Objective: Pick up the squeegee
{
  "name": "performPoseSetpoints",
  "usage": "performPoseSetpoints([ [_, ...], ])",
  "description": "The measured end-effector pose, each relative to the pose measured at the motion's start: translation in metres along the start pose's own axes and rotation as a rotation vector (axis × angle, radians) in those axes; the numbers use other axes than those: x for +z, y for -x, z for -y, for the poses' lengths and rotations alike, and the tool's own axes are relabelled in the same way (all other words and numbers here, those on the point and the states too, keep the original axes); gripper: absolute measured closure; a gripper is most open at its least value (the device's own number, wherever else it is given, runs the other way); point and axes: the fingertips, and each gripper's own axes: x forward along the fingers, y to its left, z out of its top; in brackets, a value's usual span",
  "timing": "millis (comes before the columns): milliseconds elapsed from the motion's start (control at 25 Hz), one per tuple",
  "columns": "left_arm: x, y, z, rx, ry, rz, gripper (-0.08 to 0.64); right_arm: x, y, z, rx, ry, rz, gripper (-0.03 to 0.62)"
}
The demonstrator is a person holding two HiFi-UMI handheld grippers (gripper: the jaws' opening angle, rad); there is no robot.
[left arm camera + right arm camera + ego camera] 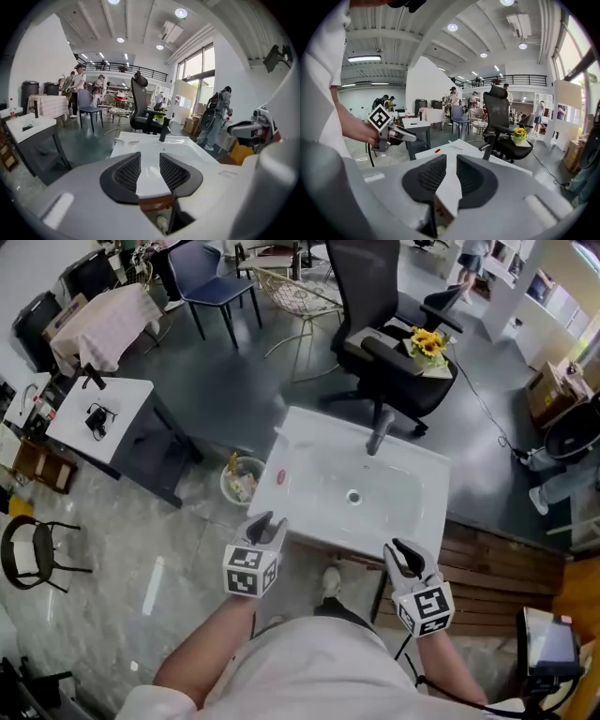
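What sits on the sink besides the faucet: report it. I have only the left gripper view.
Observer: A small red thing lies on the left rim of the sink, toward its back corner. It is too small to tell what it is.
Operator: Check the right gripper before I move anything.
Observer: The right gripper has its fingers apart, with nothing between them.
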Motion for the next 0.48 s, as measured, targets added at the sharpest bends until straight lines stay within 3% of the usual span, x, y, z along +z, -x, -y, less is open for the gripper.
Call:
performPoseSetpoints([
  [480, 0.006, -0.174, -0.072, 0.186, -0.025, -0.149, 0.396, -0.035, -0.04, 0.119, 0.076, -0.056, -0.116, 0.54],
])
